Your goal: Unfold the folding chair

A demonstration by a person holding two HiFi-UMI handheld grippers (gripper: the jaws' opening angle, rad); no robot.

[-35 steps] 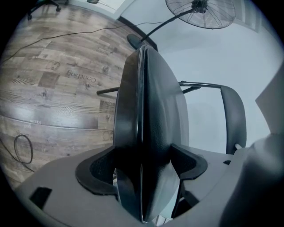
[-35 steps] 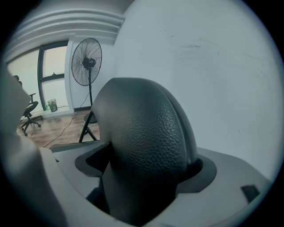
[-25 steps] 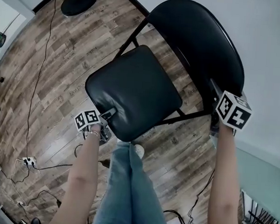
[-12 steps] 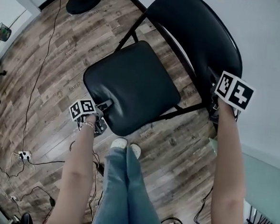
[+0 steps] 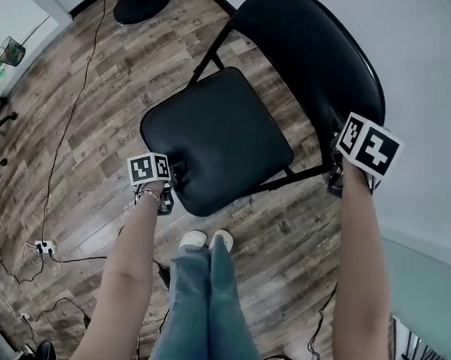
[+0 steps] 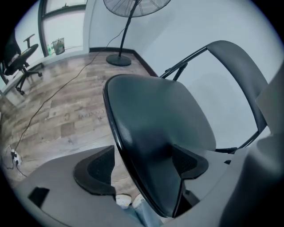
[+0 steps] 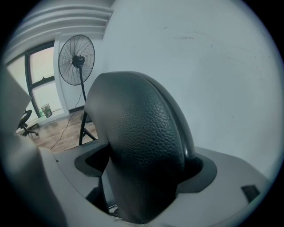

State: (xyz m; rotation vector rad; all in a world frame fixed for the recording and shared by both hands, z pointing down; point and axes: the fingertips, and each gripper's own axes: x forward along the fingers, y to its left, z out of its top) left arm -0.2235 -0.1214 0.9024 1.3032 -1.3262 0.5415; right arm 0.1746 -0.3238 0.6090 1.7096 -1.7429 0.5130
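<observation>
Wood-plank floor fills the left and centre of the head view; a pale wall runs down the right edge; cables trail across the planks at the left; a fan on a round base stands at the upper left of the right gripper view.

The chair stands at the upper centre of the head view, opened out; the seat lies about flat, with the backrest to its upper right beside the wall.

The left gripper sits at the seat's lower-left corner. In the left gripper view its jaws stand apart astride the seat edge; the pad at the frame's right lies against the seat's top face; the pad at the frame's left stands clear of the rim, with a strip of floor showing between.

The right gripper sits at the lower right end of the backrest. In the right gripper view its jaws are clamped on the backrest's padded edge, both pads bearing on it.

The person's legs and shoes stand at the lower centre, just below the seat.
</observation>
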